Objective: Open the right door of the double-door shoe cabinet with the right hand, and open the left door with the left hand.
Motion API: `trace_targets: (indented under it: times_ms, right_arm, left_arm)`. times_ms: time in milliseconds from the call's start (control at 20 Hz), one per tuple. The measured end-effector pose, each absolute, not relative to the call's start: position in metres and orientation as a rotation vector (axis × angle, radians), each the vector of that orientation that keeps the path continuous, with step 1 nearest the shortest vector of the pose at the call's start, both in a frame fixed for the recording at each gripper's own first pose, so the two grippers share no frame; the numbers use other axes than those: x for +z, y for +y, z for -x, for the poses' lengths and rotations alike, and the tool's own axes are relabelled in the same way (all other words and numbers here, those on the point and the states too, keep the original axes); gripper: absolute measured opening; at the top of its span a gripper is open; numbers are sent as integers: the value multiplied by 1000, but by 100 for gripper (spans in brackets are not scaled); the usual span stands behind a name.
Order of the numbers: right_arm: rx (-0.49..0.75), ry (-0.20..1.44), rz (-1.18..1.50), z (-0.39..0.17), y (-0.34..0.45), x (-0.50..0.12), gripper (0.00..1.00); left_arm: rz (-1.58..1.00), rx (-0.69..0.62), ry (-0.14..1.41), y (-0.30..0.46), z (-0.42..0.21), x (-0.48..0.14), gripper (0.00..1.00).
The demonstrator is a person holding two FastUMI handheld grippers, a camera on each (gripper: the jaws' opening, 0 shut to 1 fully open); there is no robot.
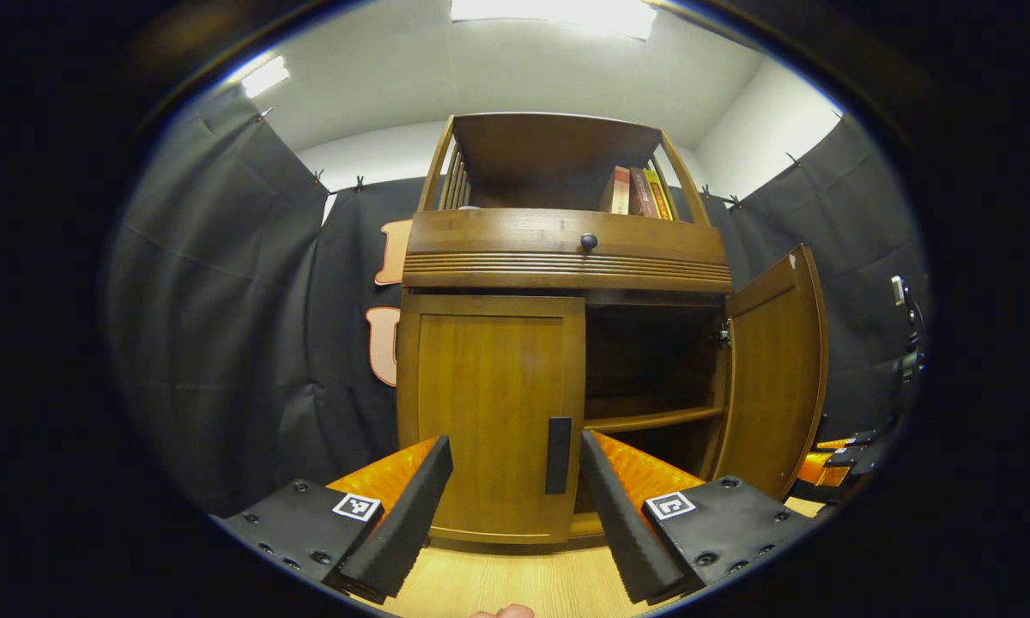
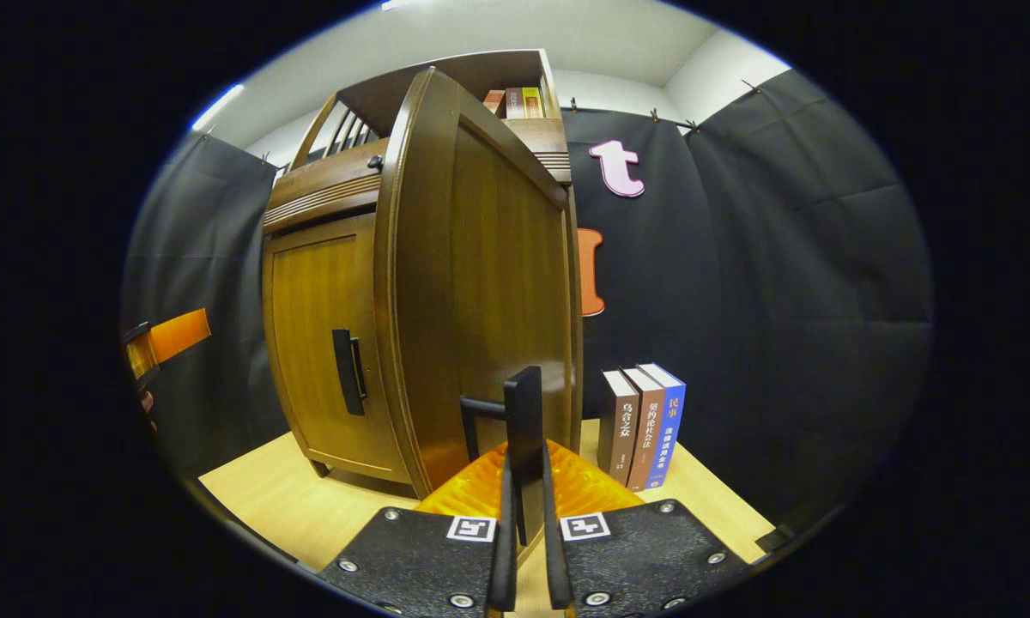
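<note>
The wooden shoe cabinet (image 1: 566,249) stands on a pale table. Its left door (image 1: 489,412) is closed, with a dark vertical handle (image 1: 558,455) near its inner edge. My left gripper (image 1: 515,515) is open just in front of that door, and the handle shows between its fingers, nearer the right one. The right door (image 1: 777,369) is swung wide open. In the right gripper view this door (image 2: 481,292) looms close, and my right gripper (image 2: 525,524) is shut on its handle (image 2: 524,421). The left door's handle (image 2: 348,371) shows beyond it.
Books (image 1: 639,193) stand on the cabinet's top shelf above a drawer knob (image 1: 589,242). Three more books (image 2: 644,425) stand on the table to the right of the open door. An inner shelf (image 1: 652,419) shows inside. Black cloth walls surround the table (image 2: 292,506).
</note>
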State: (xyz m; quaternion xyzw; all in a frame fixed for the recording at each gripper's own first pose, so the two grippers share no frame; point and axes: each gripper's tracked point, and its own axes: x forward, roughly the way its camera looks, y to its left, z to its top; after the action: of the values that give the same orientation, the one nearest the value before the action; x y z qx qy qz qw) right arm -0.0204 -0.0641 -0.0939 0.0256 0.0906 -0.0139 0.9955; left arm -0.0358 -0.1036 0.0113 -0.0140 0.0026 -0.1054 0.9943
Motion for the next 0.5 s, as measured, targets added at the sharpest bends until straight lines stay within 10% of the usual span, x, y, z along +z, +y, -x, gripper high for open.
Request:
trace_targets:
  times_ms: [500]
  right_arm:
    - [-24, 188, 21, 27, -111, -96, 7]
  left_arm:
    - [43, -212, 13, -129, 38, 7, 98]
